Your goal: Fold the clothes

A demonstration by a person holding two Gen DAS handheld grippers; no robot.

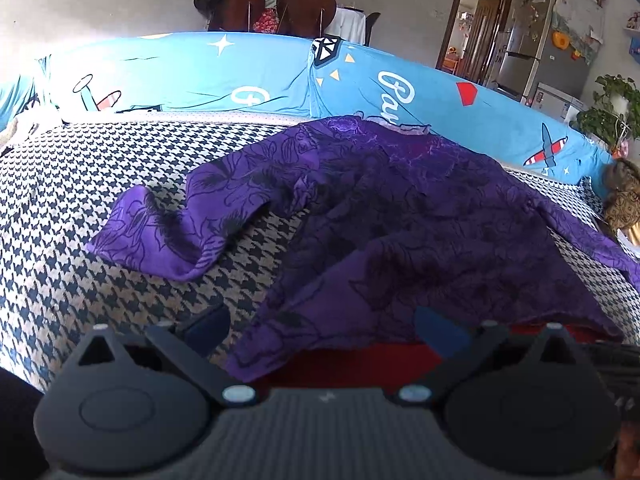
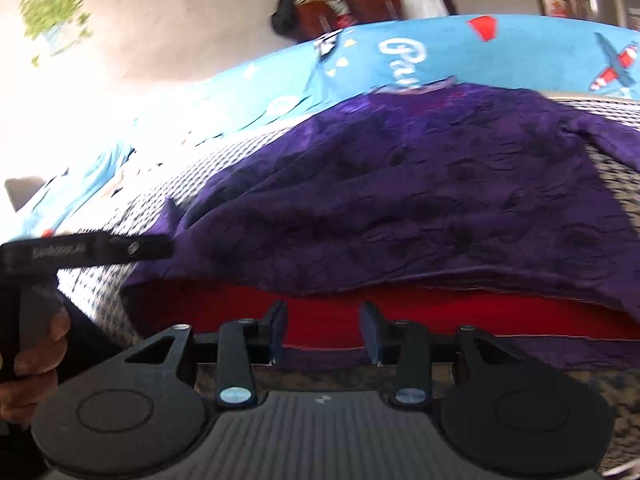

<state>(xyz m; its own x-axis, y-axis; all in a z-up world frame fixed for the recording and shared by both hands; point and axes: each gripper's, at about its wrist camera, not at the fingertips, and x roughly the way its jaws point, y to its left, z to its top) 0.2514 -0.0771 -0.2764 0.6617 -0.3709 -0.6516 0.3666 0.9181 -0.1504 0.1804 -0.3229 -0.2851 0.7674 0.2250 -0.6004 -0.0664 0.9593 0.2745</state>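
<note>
The left gripper (image 1: 325, 330) has its two blue fingers (image 1: 206, 326) wide apart, and nothing is between them. It hangs over the front edge of the bed (image 1: 80, 216), just above the near hem of a purple shirt (image 1: 400, 216). One finger is over the checked cover and the other is over the purple cloth.

The right gripper (image 2: 323, 330) has its fingers (image 2: 277, 326) apart too, with a gap between them. They hold nothing. They sit right at the front edge of the bed, in front of a strip of red cloth (image 2: 400, 312) that peeks out from under the shirt's hem. I cannot tell if the fingers touch the red cloth.

A hand (image 2: 38, 356) shows at the left side of the right wrist view, gripping the black handle of the other tool (image 2: 88, 250).

The purple shirt has black flower lines on it. It lies spread out and wrinkly on the black and white checked cover, more toward the right side of the bed. One sleeve (image 1: 168, 232) sticks out toward the left side and is bunched up.

Along the far edge of the bed are blue pillows (image 1: 200, 76) with stars and planes on them. Behind them stand brown chairs (image 1: 276, 10) and a fridge (image 1: 548, 40) by a doorway.
</note>
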